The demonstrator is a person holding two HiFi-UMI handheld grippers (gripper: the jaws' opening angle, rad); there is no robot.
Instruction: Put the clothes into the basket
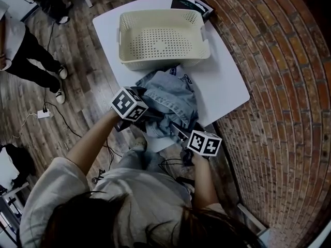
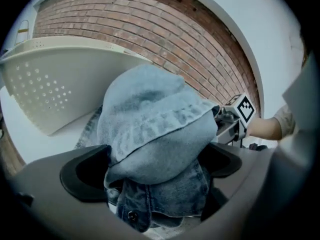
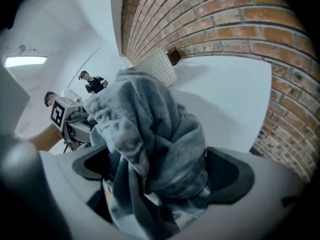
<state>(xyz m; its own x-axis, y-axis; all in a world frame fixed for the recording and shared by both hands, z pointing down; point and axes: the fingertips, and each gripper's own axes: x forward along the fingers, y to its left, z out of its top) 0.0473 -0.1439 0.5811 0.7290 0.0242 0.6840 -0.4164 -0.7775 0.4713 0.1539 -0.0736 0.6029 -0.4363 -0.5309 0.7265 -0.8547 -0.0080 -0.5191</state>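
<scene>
A crumpled heap of light-blue denim clothes [image 1: 173, 99] lies on the white table [image 1: 227, 81], just in front of the empty cream basket [image 1: 122, 35]. My left gripper [image 1: 149, 110] reaches into the heap from the left, and my right gripper [image 1: 179, 131] comes in from the near right edge. In the left gripper view the denim [image 2: 155, 129] bulges between the wide-spread jaws of the left gripper [image 2: 157, 171], with the basket [image 2: 55, 79] behind. In the right gripper view a fold of cloth [image 3: 145, 134] fills the gap of the right gripper [image 3: 160, 169]. Both stand open around the cloth.
A black box [image 1: 192, 4] sits behind the basket at the table's far corner. A brick wall [image 1: 279, 87] runs along the right. A person [image 1: 26, 50] stands on the wooden floor at left, near a power strip [image 1: 44, 113] with cables.
</scene>
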